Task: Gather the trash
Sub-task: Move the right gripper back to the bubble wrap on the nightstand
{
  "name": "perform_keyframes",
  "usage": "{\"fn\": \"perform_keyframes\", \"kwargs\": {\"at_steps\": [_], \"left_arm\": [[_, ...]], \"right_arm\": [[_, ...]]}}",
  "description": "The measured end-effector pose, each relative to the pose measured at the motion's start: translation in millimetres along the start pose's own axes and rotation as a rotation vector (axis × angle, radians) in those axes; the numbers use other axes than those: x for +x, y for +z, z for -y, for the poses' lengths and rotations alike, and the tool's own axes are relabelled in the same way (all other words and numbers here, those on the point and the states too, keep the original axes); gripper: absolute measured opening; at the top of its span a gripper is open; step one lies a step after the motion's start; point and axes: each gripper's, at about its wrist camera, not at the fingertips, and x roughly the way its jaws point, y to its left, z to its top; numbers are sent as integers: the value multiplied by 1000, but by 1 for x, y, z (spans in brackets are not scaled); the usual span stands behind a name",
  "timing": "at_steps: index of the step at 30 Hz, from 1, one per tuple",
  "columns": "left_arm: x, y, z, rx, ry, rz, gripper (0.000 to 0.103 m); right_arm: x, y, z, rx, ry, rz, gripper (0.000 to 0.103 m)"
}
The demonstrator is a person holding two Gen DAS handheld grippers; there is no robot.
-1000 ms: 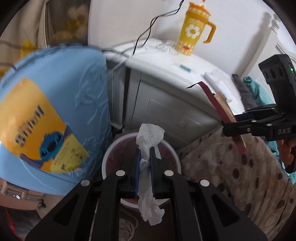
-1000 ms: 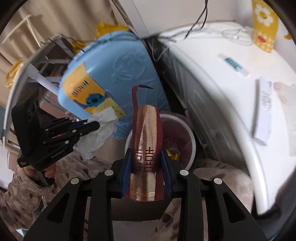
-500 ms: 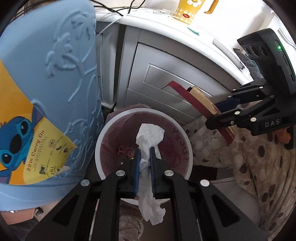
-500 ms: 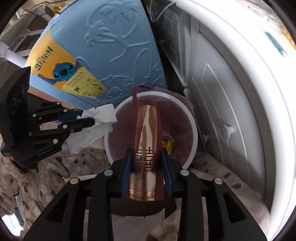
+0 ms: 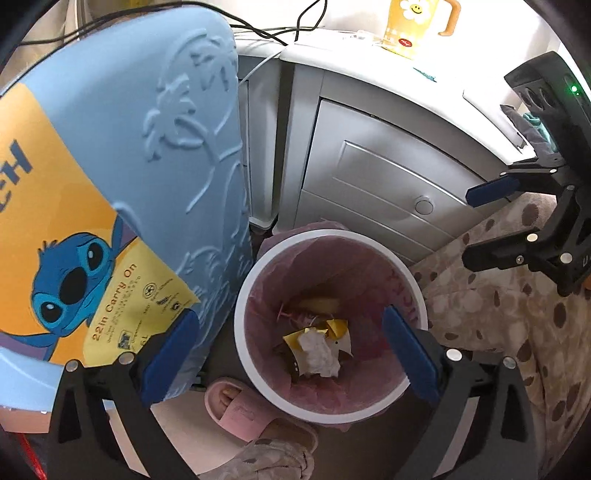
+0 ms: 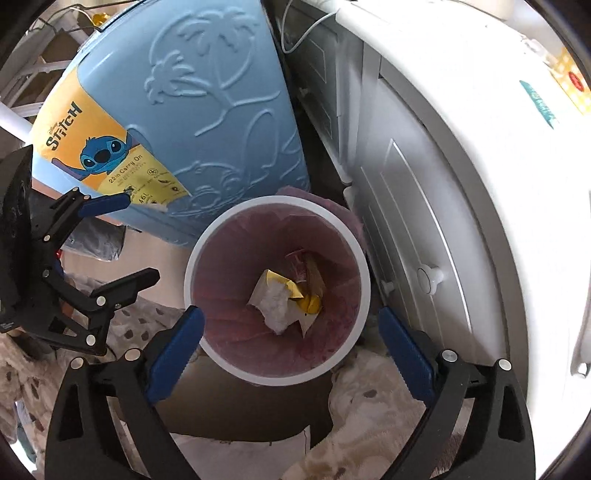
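Left gripper [image 5: 288, 347]: black frame, blue pads, jaws just sprung wide and released, nothing between them; it hangs over the mouth of the bin.

Right gripper [image 6: 291, 350]: same build, jaws likewise just opened wide and empty, also above the bin, pointing steeply down.

Round white plastic waste bin [image 5: 240, 332] with a pink liner bag: stands on the floor just beside the cabinet, under both grippers.

Crumpled white tissue [image 5: 319, 354]: lies at the bottom of the bin, on top of yellow wrapper scraps [image 5: 338, 326]. The gold-and-maroon wrapper cannot be picked out for certain among them.

Light-blue hard-shell suitcase [image 5: 177, 155] with embossed palm pattern and a yellow cartoon label: stands touching the bin's left rim.

Grey-white bedside cabinet [image 5: 388, 177] with a round knob: behind the bin.

Yellow daisy-print mug [image 5: 413, 26]: on the cabinet top.

Pink slipper [image 5: 240, 413]: on the floor, near edge of the bin.

Brown-spotted beige blanket [image 5: 498, 306]: right of the bin.
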Motion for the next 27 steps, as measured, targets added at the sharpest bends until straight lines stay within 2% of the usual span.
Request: {"fn": "perform_keyframes", "kwargs": {"at_steps": [10, 16, 27], "left_arm": [[-44, 4, 21, 46, 40, 54, 98], [-75, 1, 41, 42, 39, 96, 98], [-126, 4, 64, -45, 21, 192, 98]], "right_arm": [[-37, -26, -9, -7, 23, 64, 93], [-68, -44, -12, 21, 41, 134, 95], [-110, -67, -18, 90, 98, 255, 96]]}}
